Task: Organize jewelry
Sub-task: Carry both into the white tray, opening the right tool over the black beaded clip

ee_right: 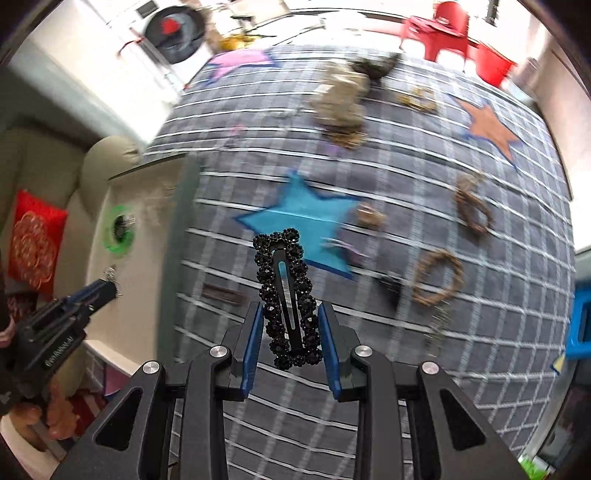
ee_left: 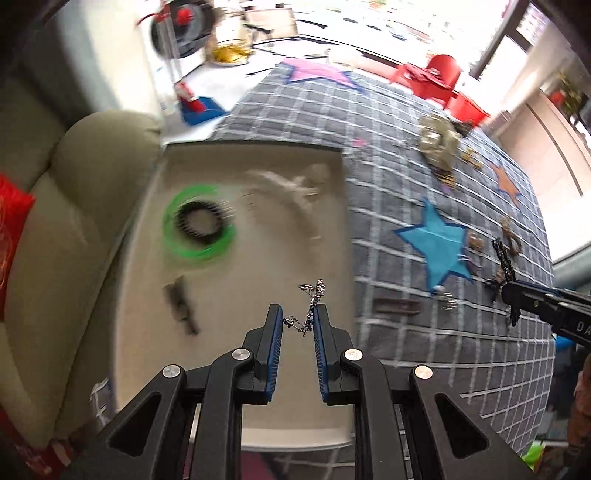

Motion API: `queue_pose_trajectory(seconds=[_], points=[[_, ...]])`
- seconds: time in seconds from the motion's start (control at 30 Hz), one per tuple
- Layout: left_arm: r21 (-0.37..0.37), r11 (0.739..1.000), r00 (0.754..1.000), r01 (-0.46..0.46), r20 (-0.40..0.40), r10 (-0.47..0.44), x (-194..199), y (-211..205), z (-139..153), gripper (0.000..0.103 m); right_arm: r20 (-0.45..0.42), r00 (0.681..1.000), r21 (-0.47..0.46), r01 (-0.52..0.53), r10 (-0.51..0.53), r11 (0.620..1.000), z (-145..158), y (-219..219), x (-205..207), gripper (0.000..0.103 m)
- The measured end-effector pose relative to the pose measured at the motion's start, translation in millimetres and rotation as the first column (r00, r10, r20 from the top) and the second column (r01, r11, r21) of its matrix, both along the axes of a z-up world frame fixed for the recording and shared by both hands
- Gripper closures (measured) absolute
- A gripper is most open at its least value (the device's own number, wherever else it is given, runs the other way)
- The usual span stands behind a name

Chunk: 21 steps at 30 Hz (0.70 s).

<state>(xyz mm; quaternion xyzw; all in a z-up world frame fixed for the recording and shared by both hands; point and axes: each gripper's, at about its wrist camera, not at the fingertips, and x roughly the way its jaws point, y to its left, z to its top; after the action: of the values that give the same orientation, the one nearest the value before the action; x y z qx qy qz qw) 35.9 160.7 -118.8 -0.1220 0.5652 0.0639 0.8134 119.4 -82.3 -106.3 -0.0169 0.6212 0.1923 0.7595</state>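
Bright daylight pours from blown-out far windows point(ee_left: 388, 22), while fisheye bending and dark corners frame motion-blurred backgrounds; only the near grippers stay sharp.

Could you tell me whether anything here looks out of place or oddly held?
Mostly the grip: the silver chain dangles tangled from the left gripper over the white tray, caught only at one fingertip. Loose jewelry is scattered across the quilt. The right gripper holds the black clip upright.
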Motion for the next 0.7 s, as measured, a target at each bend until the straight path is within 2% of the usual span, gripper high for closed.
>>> queue_pose_trajectory(seconds=[0.33, 0.53, 0.7], points=[[0.009, 0.991, 0.99, -0.133, -0.038, 0.133, -32.5, 58.7, -24.5, 0.084, -0.015, 0.982, 0.034, -0.188, 0.189, 0.982, -1.8, 108.2, -8.3, 0.07], [0.009, 0.986, 0.983, -0.167, -0.079, 0.168, -41.7, 73.5, -47.0, 0.084, -0.043, 0.968, 0.053, -0.245, 0.247, 0.968, -12.3, 153.1, -13.1, 0.07], [0.015, 0.986, 0.981, -0.167, -0.099, 0.167, -39.9, 74.6, -61.0, 0.084, -0.088, 0.963, 0.039, -0.254, 0.256, 0.967, -35.1, 179.8, -9.6, 0.07]])
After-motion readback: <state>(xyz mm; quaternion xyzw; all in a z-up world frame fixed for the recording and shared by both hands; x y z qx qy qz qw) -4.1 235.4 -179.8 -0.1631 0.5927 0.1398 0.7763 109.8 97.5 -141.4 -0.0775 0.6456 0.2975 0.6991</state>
